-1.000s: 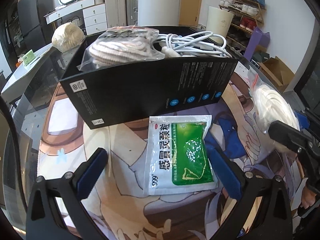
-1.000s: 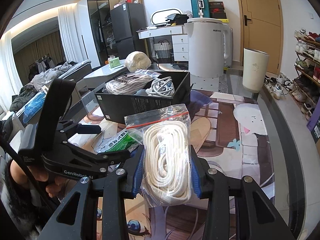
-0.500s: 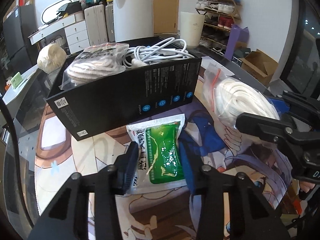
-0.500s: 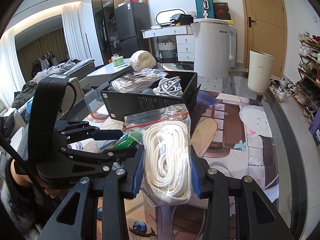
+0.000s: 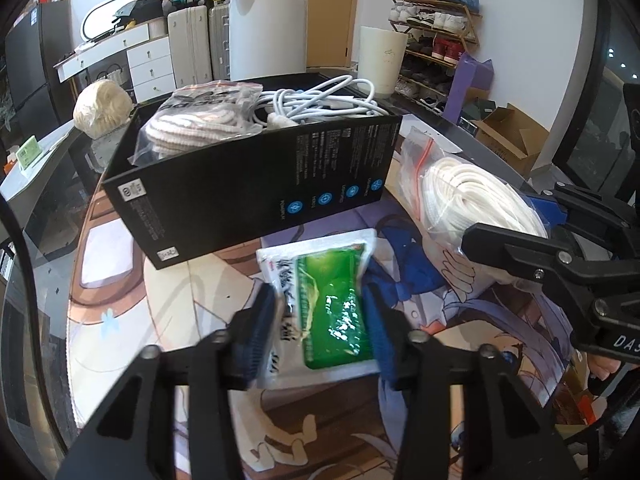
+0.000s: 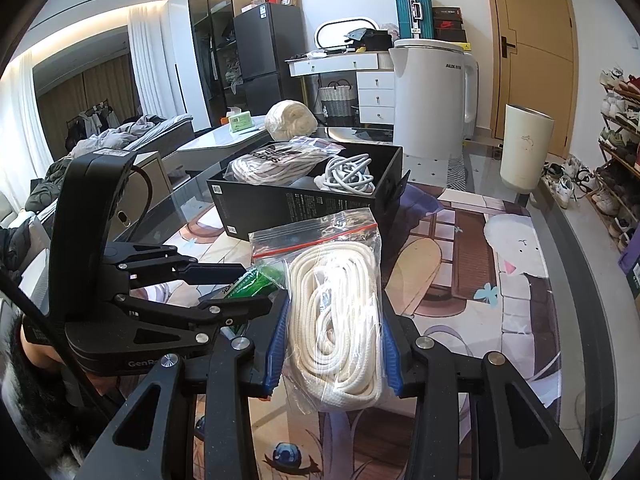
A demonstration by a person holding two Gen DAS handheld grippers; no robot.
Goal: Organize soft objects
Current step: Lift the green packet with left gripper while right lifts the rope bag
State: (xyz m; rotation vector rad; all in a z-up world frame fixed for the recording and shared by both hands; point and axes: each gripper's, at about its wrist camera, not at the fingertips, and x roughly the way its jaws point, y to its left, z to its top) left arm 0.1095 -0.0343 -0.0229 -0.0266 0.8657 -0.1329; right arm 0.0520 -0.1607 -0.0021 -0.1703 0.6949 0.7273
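Note:
A green-and-white sachet (image 5: 320,268) sits between the blue pads of my left gripper (image 5: 322,320), just in front of the open black box (image 5: 248,196). The pads press its two long edges and it buckles slightly, while the jaws are opening a little. In the right wrist view my right gripper (image 6: 334,340) is shut on a zip bag of coiled white rope (image 6: 336,312), held above the mat. To its left there, the left gripper (image 6: 256,284) holds the sachet (image 6: 262,278). The box (image 6: 304,200) holds a bagged cord (image 5: 200,120) and a white cable (image 5: 320,104).
A cartoon-print mat (image 6: 460,264) covers the glass table. Behind the box stand a white appliance (image 6: 432,96) and a pale yarn ball (image 5: 102,108); a cream bin (image 6: 524,148) stands at the back right. The table's curved edge (image 6: 576,264) runs along the right.
The left jaws went from wide apart around the flat sachet to closed in on its edges, and the sachet now sits bent between them. The right gripper and rope bag stayed put.

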